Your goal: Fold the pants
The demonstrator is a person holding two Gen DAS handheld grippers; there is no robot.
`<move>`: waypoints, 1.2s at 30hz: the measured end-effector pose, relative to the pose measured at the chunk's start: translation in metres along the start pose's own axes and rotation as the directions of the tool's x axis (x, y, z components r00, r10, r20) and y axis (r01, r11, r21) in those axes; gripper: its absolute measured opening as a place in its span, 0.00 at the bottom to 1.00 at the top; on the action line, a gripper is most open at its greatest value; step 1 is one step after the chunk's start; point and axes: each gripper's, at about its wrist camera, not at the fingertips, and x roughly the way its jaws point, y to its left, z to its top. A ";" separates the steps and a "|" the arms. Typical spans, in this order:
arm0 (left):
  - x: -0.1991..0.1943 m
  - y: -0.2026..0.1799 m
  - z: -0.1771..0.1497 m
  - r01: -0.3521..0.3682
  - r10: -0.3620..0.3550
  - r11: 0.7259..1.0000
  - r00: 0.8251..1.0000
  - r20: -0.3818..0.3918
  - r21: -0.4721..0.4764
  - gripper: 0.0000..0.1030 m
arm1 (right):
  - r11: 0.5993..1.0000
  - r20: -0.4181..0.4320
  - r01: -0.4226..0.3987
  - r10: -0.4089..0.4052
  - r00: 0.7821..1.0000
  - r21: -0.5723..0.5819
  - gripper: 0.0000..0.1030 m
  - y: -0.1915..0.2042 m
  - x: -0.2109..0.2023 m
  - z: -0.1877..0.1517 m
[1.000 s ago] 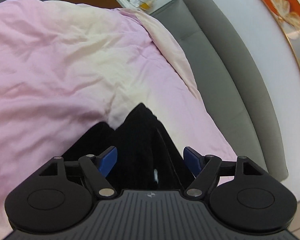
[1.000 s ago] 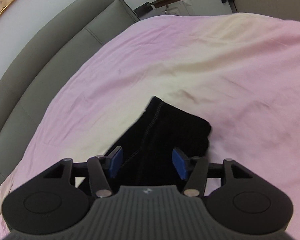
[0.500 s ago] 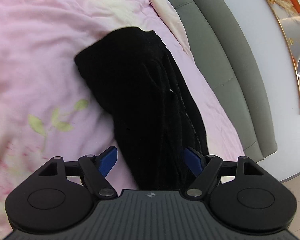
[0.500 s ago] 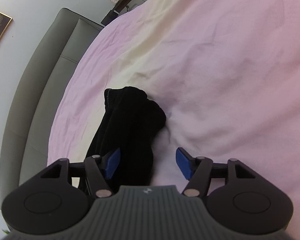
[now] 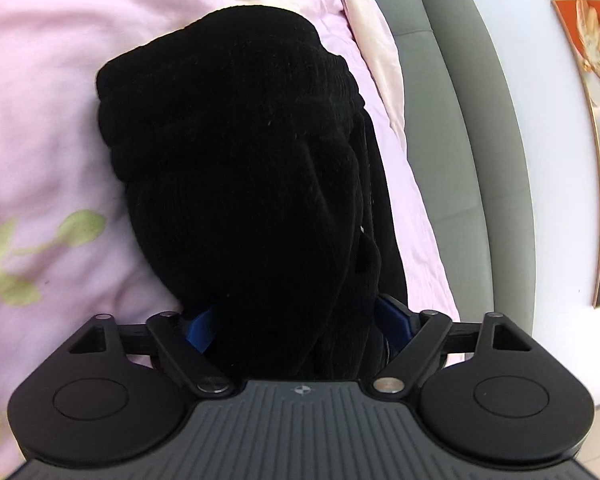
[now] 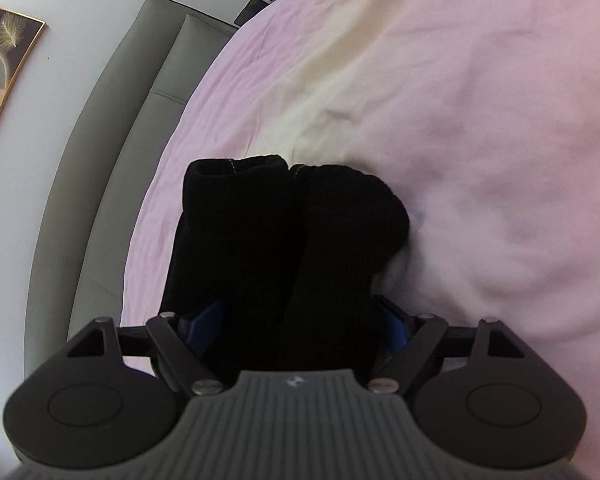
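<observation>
The black knit pants (image 5: 240,152) lie bunched on the pink bedsheet (image 5: 40,80), near the bed's head edge. In the left wrist view the cloth fills the space between my left gripper's (image 5: 296,320) blue pads (image 5: 198,326), which stand wide apart on either side of it. In the right wrist view the pants (image 6: 284,240) show two ribbed leg ends pointing away. My right gripper (image 6: 296,324) is also open, its blue pads (image 6: 204,320) on either side of the cloth. The fingertips of both are partly hidden by fabric.
A grey padded headboard (image 5: 460,120) runs along the bed edge, also in the right wrist view (image 6: 112,140). Framed pictures hang on the white wall (image 5: 588,120). The sheet has a green leaf print (image 5: 28,260) at the left. Wide pink bedding (image 6: 480,120) lies to the right.
Both grippers have moved down and forward onto the pants, which now sit between the open fingers. The right gripper shifted left so the cloth is centred between its pads.
</observation>
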 end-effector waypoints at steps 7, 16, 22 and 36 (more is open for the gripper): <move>-0.013 0.011 0.009 0.042 -0.041 0.999 0.999 0.029 -0.033 0.32 | 0.998 -0.044 0.032 -0.035 0.998 -0.058 0.12 0.017 0.000 -0.003; -0.075 -0.023 0.039 0.204 -0.203 0.979 0.979 0.021 -0.032 0.25 | 0.990 -0.028 -0.139 0.138 0.990 -0.032 0.09 0.074 -0.100 0.024; -0.136 -0.011 0.050 0.136 -0.137 0.990 0.990 0.022 0.038 0.26 | 0.987 -0.062 -0.158 0.159 0.985 0.018 0.09 0.055 -0.178 0.012; -0.214 0.067 0.024 -0.085 0.085 0.996 0.996 -0.007 0.027 0.31 | 0.968 -0.038 0.211 -0.208 0.977 0.138 0.38 -0.102 -0.283 -0.060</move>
